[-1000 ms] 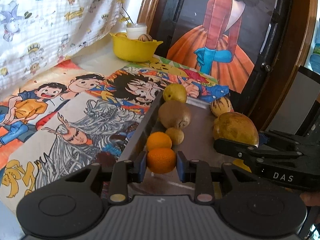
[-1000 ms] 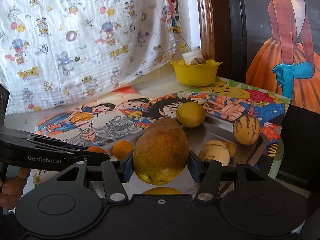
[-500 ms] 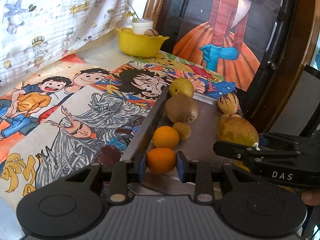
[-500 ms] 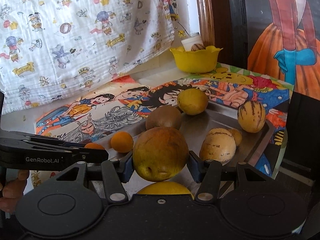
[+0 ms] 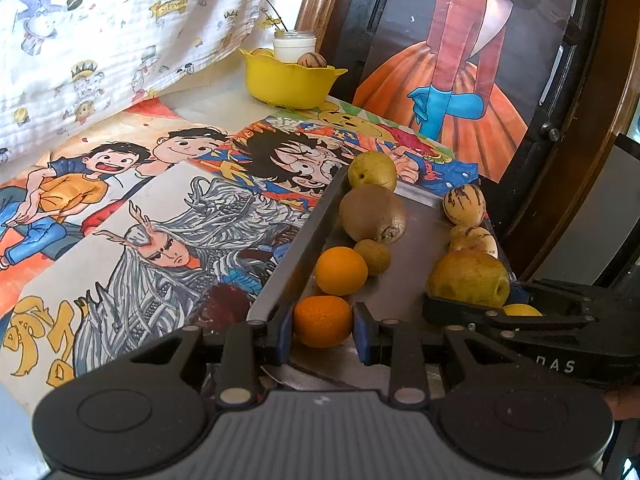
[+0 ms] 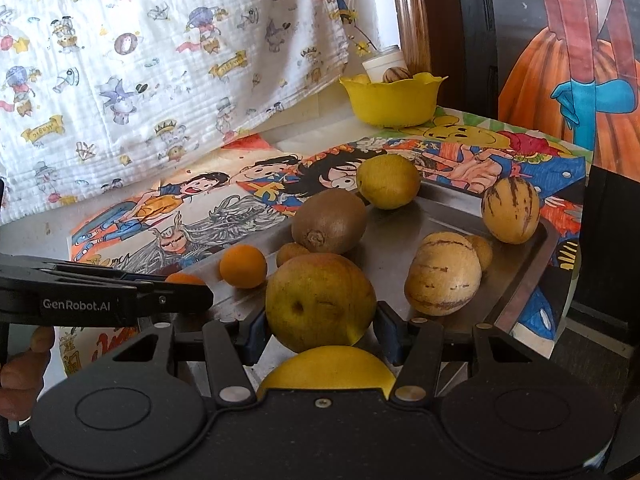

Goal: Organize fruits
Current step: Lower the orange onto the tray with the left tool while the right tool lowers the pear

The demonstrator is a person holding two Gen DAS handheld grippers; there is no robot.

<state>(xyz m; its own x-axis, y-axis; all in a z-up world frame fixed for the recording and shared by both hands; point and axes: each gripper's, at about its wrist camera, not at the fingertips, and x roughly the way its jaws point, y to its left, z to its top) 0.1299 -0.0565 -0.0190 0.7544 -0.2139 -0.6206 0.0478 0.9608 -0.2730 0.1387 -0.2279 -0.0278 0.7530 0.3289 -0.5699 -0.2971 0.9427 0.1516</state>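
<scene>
My left hand-held gripper point(image 5: 323, 334) clamps an orange point(image 5: 322, 321) and my right point(image 6: 321, 332) a pear point(image 6: 320, 302), both over the tray point(image 6: 516, 280), for carrying toward the bowl point(image 6: 394, 100) at 12 o'clock.

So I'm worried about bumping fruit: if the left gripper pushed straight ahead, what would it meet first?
Probably the loose orange just ahead of the held orange in the left gripper, though depth is uncertain.

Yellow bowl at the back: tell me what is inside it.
The yellow bowl shows one striped tan fruit above its rim and a bit of yellow fruit at the edge. A white jar stands behind it. The bowl's wall hides anything deeper.
</scene>
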